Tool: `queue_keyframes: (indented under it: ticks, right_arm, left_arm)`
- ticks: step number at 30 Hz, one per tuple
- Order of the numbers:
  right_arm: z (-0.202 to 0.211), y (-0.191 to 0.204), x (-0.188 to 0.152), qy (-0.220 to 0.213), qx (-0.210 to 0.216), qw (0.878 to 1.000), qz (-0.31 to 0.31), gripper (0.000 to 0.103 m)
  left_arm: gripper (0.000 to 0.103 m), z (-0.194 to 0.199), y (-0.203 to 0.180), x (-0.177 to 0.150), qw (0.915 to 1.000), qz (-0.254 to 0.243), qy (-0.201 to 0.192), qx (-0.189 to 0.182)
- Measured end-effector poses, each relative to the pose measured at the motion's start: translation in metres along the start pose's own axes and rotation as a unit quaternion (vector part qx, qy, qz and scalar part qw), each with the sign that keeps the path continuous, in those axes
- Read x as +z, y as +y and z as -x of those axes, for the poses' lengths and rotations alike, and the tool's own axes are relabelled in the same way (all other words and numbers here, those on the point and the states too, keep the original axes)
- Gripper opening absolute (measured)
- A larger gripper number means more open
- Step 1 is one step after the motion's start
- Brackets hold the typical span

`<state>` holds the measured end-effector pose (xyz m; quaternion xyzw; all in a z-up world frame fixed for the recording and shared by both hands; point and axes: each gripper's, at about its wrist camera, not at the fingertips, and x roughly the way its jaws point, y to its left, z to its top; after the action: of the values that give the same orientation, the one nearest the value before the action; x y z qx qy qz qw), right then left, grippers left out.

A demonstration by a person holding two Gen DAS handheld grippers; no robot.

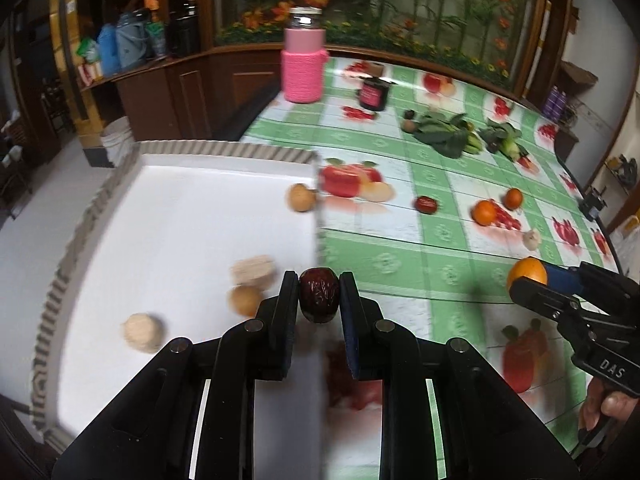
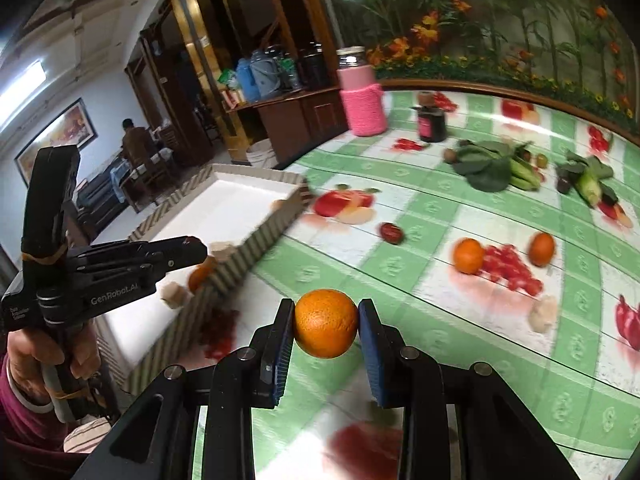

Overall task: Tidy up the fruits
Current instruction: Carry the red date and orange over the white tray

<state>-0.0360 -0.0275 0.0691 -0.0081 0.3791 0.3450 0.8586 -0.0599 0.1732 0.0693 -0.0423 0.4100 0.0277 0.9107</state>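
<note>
My left gripper (image 1: 319,280) is shut on a dark red date (image 1: 319,294), held above the right rim of a white tray (image 1: 180,208) with a ribbed border. Several small round fruits lie in that tray, among them a brown one (image 1: 301,197) by the far rim and a pale one (image 1: 143,332). My right gripper (image 2: 326,307) is shut on an orange (image 2: 325,323) above the green checked tablecloth (image 2: 440,320), right of the tray (image 2: 248,200). On the cloth lie another date (image 2: 391,233), two oranges (image 2: 468,255) (image 2: 541,249) and a pale fruit (image 2: 542,313).
A pink knitted jar (image 1: 302,65) and a dark jar (image 1: 374,94) stand at the table's far side. Leafy greens (image 1: 444,134) and other vegetables lie at the back right. A hand (image 2: 48,356) holds the left gripper's handle. The table edge curves away on the right.
</note>
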Motion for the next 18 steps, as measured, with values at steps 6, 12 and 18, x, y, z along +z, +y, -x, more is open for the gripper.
queue_keyframes:
  ticks: [6,12,18]
  right_arm:
    - [-0.015,0.038,0.011,0.001,0.026,0.999,0.029,0.031]
    - [-0.037,0.065,0.023,0.011,0.045,0.998,0.048,0.031]
    - [-0.064,0.082,0.038,0.019,0.056,0.996,0.059,0.031]
  left_arm:
    - [0.02,0.017,0.04,-0.009,0.9993,0.022,-0.008,0.03]
    - [0.02,0.024,0.077,-0.021,0.9974,0.047,-0.006,0.054]
    - [0.02,0.02,0.096,-0.027,0.996,0.061,0.004,0.066]
